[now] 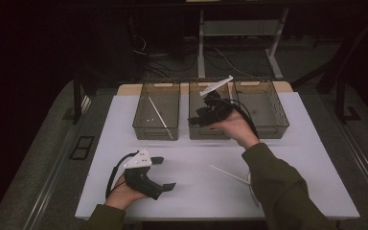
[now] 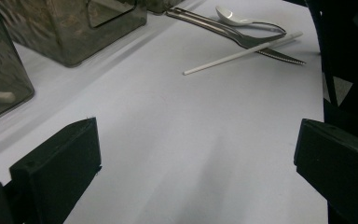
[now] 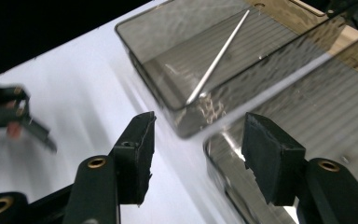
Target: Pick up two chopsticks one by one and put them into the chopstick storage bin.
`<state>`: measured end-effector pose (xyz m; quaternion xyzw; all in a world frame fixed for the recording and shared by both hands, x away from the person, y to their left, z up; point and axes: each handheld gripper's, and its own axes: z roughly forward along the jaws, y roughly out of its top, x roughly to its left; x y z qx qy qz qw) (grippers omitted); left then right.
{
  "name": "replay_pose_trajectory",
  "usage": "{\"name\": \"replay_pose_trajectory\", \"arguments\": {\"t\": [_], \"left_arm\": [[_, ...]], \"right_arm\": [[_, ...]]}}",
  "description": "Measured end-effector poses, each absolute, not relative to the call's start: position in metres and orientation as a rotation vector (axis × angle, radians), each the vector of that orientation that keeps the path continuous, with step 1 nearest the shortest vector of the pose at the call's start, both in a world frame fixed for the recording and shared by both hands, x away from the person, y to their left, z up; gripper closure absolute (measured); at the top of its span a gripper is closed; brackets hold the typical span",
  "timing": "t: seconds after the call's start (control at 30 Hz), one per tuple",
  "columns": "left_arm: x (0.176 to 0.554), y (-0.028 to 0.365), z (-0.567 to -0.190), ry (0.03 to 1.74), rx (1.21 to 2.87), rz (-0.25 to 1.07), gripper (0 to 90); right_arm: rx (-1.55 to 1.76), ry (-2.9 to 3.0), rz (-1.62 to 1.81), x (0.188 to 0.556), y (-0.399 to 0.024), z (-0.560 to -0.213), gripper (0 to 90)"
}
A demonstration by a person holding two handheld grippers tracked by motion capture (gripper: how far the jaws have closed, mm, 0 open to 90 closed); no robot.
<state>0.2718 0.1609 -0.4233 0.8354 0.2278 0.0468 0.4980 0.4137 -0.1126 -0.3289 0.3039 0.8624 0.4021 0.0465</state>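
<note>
From the high view, I've got three clear bins in a row at the back of the white table (image 1: 124, 143). The left bin (image 1: 156, 111) already holds one white stick (image 1: 160, 116), so I'd call that piece sorted. My right gripper (image 1: 200, 119) hangs over the middle bin (image 1: 206, 122), nothing visible between its jaws. My left gripper (image 1: 164, 173) rests near the front edge, jaws apart and empty. A second white stick (image 1: 227, 174) lies on the table by my right sleeve; the rest of that pile is cut off behind the arm.

Left gripper view: jaws stand wide with bare table between them. Ahead I can pick out the loose stick (image 2: 242, 53) lying across a knife (image 2: 242, 39), with a spoon (image 2: 242, 19) just beyond. I judge those are still to sort.

Right gripper view: jaws part-open, nothing gripped, poised above the near rim of the middle bin (image 3: 307, 112). The sorted stick (image 3: 216, 58) shows in the bin beside it. The picture is blurred; I can't tell whether anything lies in the middle bin.
</note>
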Motion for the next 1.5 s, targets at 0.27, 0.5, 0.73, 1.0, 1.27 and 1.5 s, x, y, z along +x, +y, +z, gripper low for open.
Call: {"name": "replay_pose_trajectory", "arguments": {"t": [0.27, 0.5, 0.73, 1.0, 1.27, 1.5], "left_arm": [[0.272, 0.162, -0.424, 0.554, 2.027, 0.115, 0.0], [0.273, 0.162, -0.425, 0.557, 2.027, 0.116, 0.0], [0.274, 0.162, -0.425, 0.561, 2.027, 0.114, 0.0], [0.274, 0.162, -0.426, 0.573, 2.029, 0.114, 0.0], [0.274, 0.163, -0.425, 0.579, 2.025, 0.125, 0.0], [0.274, 0.164, -0.425, 0.581, 2.017, 0.142, 0.0]], "right_arm": [[0.831, 2.644, 1.282, 0.387, -0.151, -0.33, 41.9], [0.801, 2.638, 1.315, 0.365, -0.181, -0.343, 42.4], [0.803, 2.633, 1.331, 0.341, -0.214, -0.355, 56.8], [0.842, 2.616, 1.331, 0.317, -0.253, -0.371, 68.8], [0.853, 2.607, 1.3, 0.298, -0.277, -0.38, 69.6], [0.888, 2.607, 1.265, 0.281, -0.296, -0.388, 69.6]]}}
